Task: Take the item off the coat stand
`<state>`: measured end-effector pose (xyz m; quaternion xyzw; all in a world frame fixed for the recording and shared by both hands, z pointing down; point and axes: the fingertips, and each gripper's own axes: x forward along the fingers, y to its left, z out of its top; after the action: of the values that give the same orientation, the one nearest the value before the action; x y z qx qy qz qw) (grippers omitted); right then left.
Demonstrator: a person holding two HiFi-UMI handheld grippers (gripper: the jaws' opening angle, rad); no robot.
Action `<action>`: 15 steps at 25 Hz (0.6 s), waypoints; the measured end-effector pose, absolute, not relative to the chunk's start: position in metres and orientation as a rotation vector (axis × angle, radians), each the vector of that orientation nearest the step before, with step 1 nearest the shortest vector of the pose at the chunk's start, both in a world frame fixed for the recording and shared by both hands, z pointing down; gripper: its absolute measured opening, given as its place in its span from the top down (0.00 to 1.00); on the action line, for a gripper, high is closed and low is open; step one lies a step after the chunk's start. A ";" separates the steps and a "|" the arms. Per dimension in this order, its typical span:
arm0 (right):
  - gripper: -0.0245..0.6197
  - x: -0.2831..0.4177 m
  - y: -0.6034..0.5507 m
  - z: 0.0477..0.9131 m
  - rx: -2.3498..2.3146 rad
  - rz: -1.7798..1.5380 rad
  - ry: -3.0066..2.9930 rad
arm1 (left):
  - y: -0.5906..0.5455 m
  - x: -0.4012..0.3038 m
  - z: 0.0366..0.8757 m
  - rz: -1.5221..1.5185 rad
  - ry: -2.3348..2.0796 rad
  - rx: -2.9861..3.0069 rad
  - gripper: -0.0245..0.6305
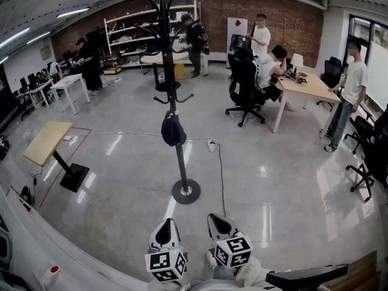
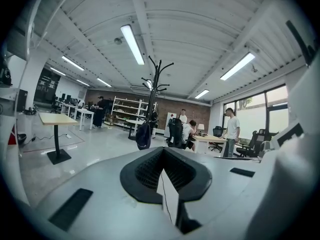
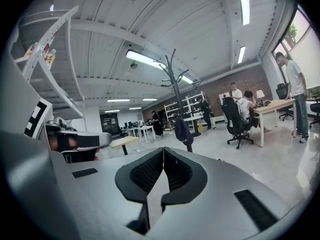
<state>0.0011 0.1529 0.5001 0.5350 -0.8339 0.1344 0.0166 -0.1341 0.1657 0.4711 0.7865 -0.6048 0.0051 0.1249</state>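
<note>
A tall black coat stand [image 1: 171, 96] rises from a round base on the grey floor, in the middle of the head view. A dark cap [image 1: 173, 131] hangs from one of its lower hooks. The cap [image 2: 143, 135] also shows far ahead in the left gripper view, and the cap [image 3: 183, 130] in the right gripper view. My left gripper [image 1: 165, 236] and right gripper [image 1: 219, 226] are low at the bottom edge, well short of the stand, side by side. Both have their jaws together with nothing between them.
A small tilted wooden table [image 1: 48, 143] stands to the left. A cable and power strip [image 1: 211, 145] lie on the floor right of the stand. Several people are at a desk [image 1: 309, 90] with office chairs [image 1: 245, 86] at the back right. Shelving [image 1: 133, 32] lines the far wall.
</note>
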 end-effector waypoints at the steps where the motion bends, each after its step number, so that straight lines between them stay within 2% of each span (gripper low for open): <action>1: 0.94 0.002 0.148 0.500 1.662 0.424 -2.593 | 0.161 -0.133 0.471 0.019 -1.764 2.291 0.96; 15: 0.94 0.023 0.057 0.498 1.643 0.444 -2.593 | 0.071 -0.111 0.468 0.027 -1.776 2.270 0.96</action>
<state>0.0230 0.0567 0.4976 0.5296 -0.8359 0.1431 0.0200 -0.1115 0.0708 0.4681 0.7808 -0.6111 0.0093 0.1293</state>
